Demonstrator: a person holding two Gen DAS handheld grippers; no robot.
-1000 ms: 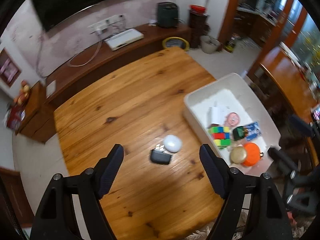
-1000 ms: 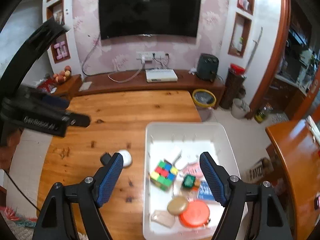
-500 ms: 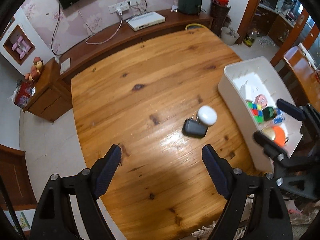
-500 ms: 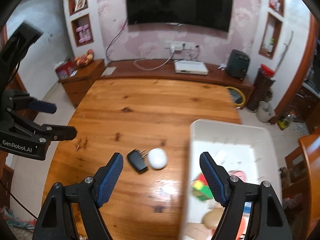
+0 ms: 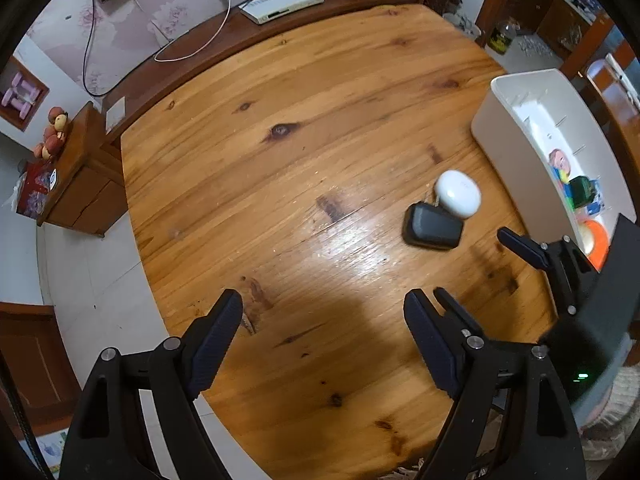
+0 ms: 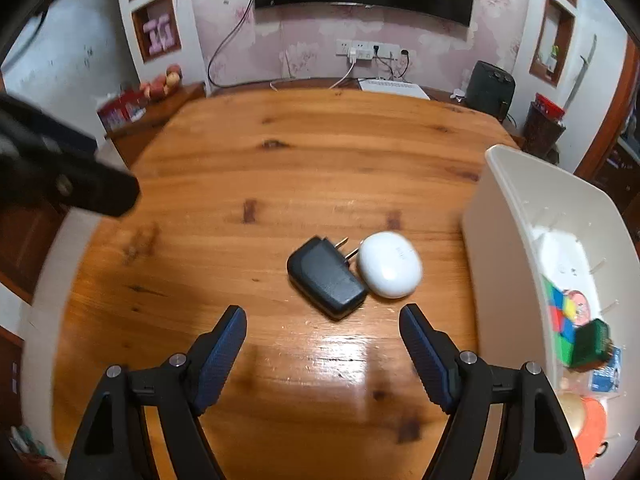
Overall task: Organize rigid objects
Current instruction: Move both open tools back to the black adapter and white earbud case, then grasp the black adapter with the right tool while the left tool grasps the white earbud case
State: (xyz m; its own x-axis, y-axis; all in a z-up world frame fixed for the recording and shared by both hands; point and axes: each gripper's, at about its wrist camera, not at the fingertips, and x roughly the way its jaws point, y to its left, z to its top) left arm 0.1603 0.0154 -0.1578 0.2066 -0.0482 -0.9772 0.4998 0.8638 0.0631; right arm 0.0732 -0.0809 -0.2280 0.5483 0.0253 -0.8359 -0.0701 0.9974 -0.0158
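Wood-grained table [image 6: 280, 152] carried our landmark, a white bin [image 6: 504, 240]. Just left of it a white earbud case [image 6: 390, 264] touched a black plug adapter [image 6: 326, 276]. We held our right gripper [image 6: 322, 342] and left gripper [image 5: 322, 334] wide and empty. We judged it best to straddle one item squarely, not both.

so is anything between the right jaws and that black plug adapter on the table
Nothing visible: only bare wooden table lies between the open right gripper and the black plug adapter. The white oval case sits touching its far right side.
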